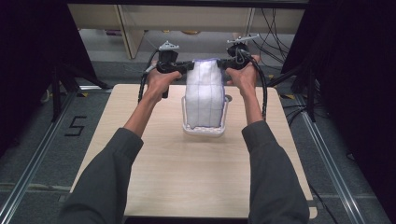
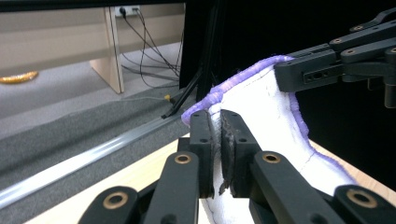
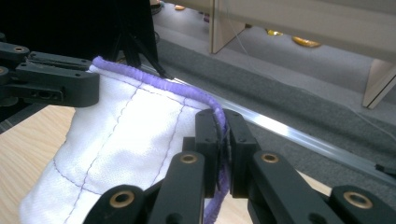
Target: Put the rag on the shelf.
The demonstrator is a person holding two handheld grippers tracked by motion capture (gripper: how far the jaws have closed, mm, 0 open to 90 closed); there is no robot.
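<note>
Cloth edge vanishes between my jaws on both sides, so the pinched hem itself is hidden. My left gripper [image 2: 219, 140] is clamped on one top corner of the white quilted cloth [image 1: 203, 93], my right gripper [image 3: 223, 140] on the other, jaws pressed together on the purple piping [image 3: 163, 86]. The cloth's lower end is hidden inside the white basket [image 1: 204, 130]; whether it touches the bottom I cannot tell. My left hand [image 1: 161, 79] and right hand [image 1: 243, 77] are raised level with each other, arms stretched forward, holding the cloth hanging between them. It is white with thin stitched grid lines and a purple border, drooping slightly along its top edge. The basket sits on the table [image 1: 187, 186], centred near the far edge.
</note>
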